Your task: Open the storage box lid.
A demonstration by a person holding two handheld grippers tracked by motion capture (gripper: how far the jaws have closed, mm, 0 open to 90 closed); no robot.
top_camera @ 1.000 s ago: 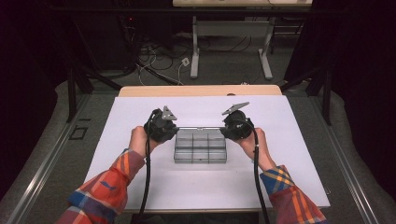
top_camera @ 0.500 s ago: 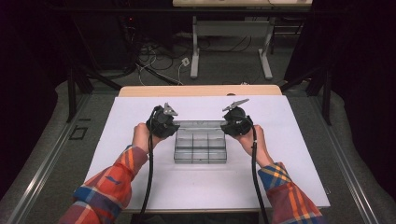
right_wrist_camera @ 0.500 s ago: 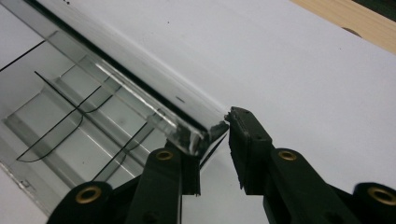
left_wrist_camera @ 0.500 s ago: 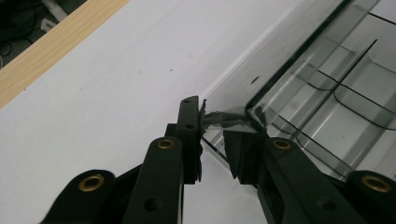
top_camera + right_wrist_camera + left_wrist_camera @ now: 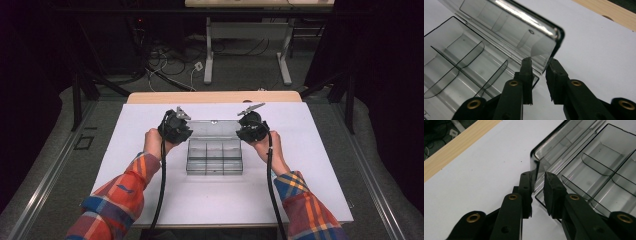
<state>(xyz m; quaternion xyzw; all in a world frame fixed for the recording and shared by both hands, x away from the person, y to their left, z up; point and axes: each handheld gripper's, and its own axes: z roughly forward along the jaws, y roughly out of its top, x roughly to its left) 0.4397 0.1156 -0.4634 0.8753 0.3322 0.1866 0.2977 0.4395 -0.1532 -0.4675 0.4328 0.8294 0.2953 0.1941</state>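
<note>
- I see a clear plastic box (image 5: pixel 215 156) in the middle of the high view, lying on the white desk (image 5: pixel 320 165).
- The box has small compartments inside, split by thin walls.
- Its lid (image 5: pixel 212 128) is open and stands up along the far edge of the box, above the compartments in the picture.
- My left tool (image 5: pixel 176 127) is at the left end of the lid, left of the middle of the frame.
- In the left gripper view, the left tool (image 5: pixel 538 185) has its two black jaws on either side of the lid's (image 5: pixel 554 147) corner wall. The gap is small, and the jaws look like they pinch the lid.
- My right tool (image 5: pixel 251 127) is at the right end of the lid.
- In the right gripper view, the right tool (image 5: pixel 539 71) has its jaws around the lid's (image 5: pixel 524 30) end wall. They are a bit spread, and I cannot tell if they squeeze it.
- A wooden strip (image 5: pixel 215 96) runs along the far side of the desk.
</note>
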